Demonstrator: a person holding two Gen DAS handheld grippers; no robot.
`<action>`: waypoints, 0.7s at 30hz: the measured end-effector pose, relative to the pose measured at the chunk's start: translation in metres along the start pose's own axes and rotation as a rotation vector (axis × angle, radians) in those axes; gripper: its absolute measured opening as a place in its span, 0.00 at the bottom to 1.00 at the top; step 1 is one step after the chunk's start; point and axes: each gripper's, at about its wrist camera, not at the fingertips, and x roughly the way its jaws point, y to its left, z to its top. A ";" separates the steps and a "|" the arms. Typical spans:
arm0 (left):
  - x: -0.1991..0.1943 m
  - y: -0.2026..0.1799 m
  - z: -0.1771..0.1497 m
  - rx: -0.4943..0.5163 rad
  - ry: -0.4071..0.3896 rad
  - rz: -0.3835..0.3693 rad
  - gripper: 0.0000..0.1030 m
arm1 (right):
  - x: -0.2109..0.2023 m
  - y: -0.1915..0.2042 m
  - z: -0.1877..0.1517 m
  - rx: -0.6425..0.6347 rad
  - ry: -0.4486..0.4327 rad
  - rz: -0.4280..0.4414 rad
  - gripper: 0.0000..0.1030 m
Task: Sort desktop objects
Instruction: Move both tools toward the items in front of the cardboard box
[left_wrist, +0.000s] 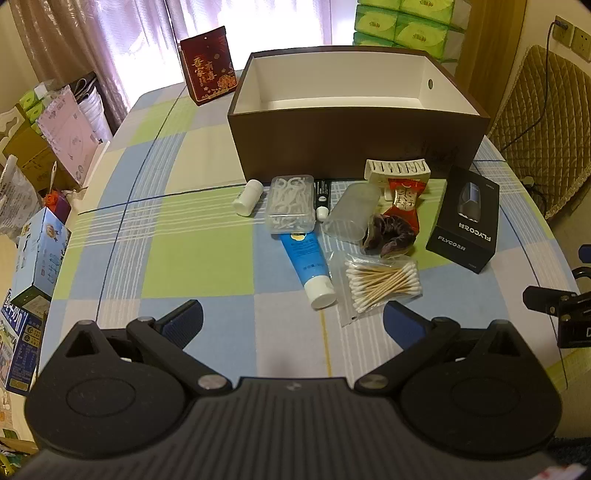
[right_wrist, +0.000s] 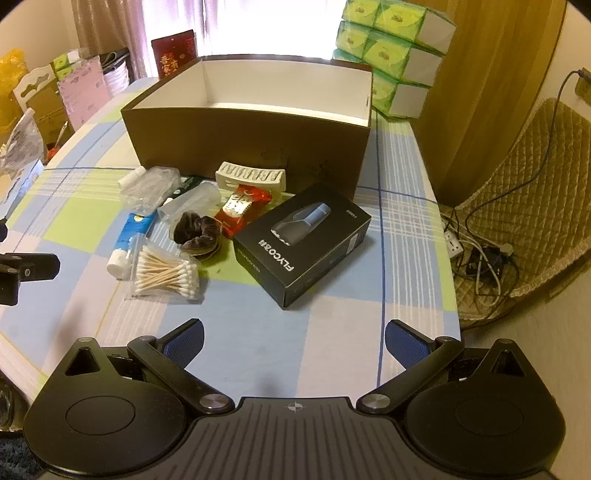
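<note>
With both sets of fingers (left_wrist: 291, 321) (right_wrist: 293, 338) spread wide and empty, I'd straddle the cotton swab bag (left_wrist: 376, 282) ahead squarely before closing.

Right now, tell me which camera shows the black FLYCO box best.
The right wrist view: the black FLYCO box lies near the centre, its top face and lettering fully visible. The left wrist view shows it too, but off to the right, smaller and foreshortened.
</note>
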 end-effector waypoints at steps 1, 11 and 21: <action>0.000 0.000 0.000 0.000 0.000 -0.001 0.99 | 0.000 -0.001 0.000 0.002 0.001 -0.001 0.98; 0.007 -0.004 0.004 0.006 0.010 -0.003 0.99 | 0.005 -0.004 0.000 0.005 0.017 -0.006 0.98; 0.010 -0.009 0.003 0.016 0.031 -0.007 0.99 | 0.009 -0.007 -0.001 0.007 0.038 -0.009 0.98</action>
